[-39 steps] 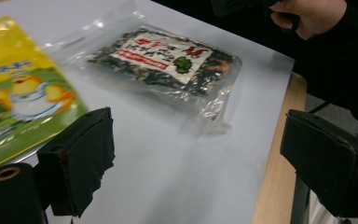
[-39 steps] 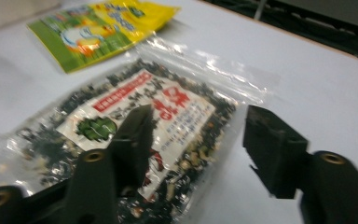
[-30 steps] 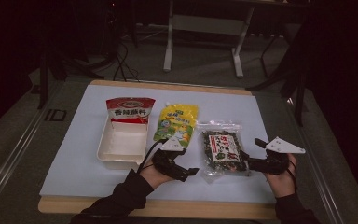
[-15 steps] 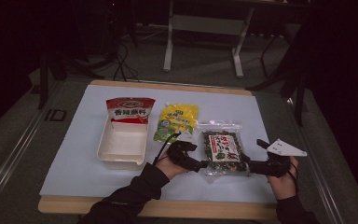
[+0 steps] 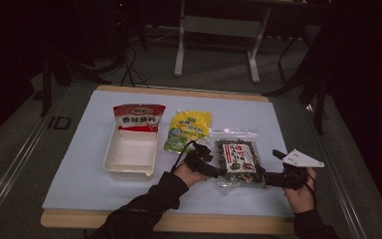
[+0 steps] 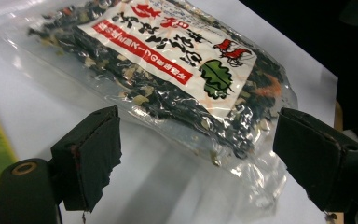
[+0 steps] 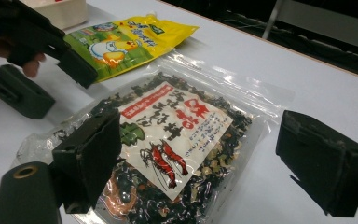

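A clear plastic packet of dark dried seaweed, labelled in red and black Asian script with a printed red shrimp, is seen flat near the worktop's near edge, right of centre. The left gripper has been brought in to its left edge since the earlier frame; the right gripper is at its right. Both jaw pairs are spread apart with nothing clamped; the right pair has just been opening.
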Demonstrator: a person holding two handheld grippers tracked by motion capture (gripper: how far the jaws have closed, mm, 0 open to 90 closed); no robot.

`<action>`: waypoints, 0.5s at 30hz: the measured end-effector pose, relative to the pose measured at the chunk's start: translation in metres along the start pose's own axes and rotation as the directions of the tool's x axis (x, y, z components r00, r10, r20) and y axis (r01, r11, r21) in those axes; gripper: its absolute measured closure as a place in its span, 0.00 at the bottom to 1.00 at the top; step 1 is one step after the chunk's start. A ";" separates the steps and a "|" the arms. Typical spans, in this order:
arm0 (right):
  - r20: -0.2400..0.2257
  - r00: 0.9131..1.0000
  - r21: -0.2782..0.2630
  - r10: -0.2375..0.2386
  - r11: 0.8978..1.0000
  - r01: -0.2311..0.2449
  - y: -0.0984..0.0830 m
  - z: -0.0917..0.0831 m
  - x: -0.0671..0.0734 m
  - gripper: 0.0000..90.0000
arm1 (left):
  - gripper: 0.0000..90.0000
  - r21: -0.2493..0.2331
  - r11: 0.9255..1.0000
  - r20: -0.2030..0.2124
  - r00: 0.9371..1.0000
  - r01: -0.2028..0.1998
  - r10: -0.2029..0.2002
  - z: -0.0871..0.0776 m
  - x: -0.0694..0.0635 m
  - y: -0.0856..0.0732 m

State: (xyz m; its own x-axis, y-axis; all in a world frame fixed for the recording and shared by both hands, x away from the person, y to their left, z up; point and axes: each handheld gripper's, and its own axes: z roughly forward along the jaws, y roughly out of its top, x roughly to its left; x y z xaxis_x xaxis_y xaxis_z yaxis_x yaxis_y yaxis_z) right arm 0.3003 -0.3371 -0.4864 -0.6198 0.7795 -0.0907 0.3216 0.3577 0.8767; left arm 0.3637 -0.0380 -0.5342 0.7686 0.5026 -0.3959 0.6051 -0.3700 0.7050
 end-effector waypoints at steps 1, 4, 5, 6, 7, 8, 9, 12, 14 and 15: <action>-0.001 1.000 0.000 -0.001 1.000 0.001 0.000 0.000 0.000 0.15 | 0.19 0.007 1.000 -0.014 1.000 0.010 -0.010 0.003 0.002 0.000; -0.008 1.000 0.006 0.004 1.000 -0.004 -0.001 0.000 -0.001 0.15 | 0.20 0.027 0.999 -0.017 0.999 0.039 -0.039 0.010 0.008 0.000; -0.008 1.000 0.006 0.004 1.000 -0.004 -0.001 0.000 -0.001 0.15 | 0.20 0.027 0.998 -0.018 0.999 0.048 -0.048 0.012 0.009 -0.001; -0.004 1.000 0.005 0.002 1.000 -0.002 -0.001 0.000 -0.001 0.15 | 0.20 0.030 0.998 -0.011 0.998 0.060 -0.059 0.013 0.011 -0.002; -0.007 1.000 0.003 0.004 1.000 -0.004 -0.001 -0.001 -0.001 0.15 | 0.22 0.033 0.997 -0.008 0.998 0.070 -0.070 0.015 0.014 -0.002; -0.011 1.000 0.003 0.006 1.000 -0.006 -0.002 -0.001 -0.002 0.15 | 0.25 0.035 0.996 0.007 0.997 0.081 -0.081 0.017 0.016 -0.003; -0.004 1.000 0.004 0.006 1.000 -0.006 -0.002 -0.001 -0.002 0.15 | 0.27 0.030 0.996 0.020 0.996 0.087 -0.088 0.017 0.017 -0.003; -0.008 1.000 0.004 0.010 1.000 -0.010 -0.002 -0.001 -0.002 0.15 | 0.32 0.040 0.994 0.058 0.993 0.101 -0.103 0.020 0.018 -0.002; -0.010 1.000 0.010 0.014 1.000 -0.014 -0.002 0.000 -0.003 0.15 | 0.41 0.058 0.992 0.095 0.989 0.108 -0.113 0.021 0.019 -0.002; -0.009 1.000 0.009 0.017 1.000 -0.017 -0.003 0.000 -0.003 0.15 | 0.45 0.074 0.993 0.119 0.987 0.097 -0.105 0.023 0.018 -0.002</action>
State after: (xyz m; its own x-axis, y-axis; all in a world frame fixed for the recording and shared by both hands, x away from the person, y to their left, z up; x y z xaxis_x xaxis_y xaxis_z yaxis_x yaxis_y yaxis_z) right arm 0.3011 -0.3408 -0.4884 -0.6207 0.7808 -0.0710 0.3386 0.3487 0.8740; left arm 0.3809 -0.0465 -0.5565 0.7200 0.4418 -0.5351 0.6902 -0.3764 0.6180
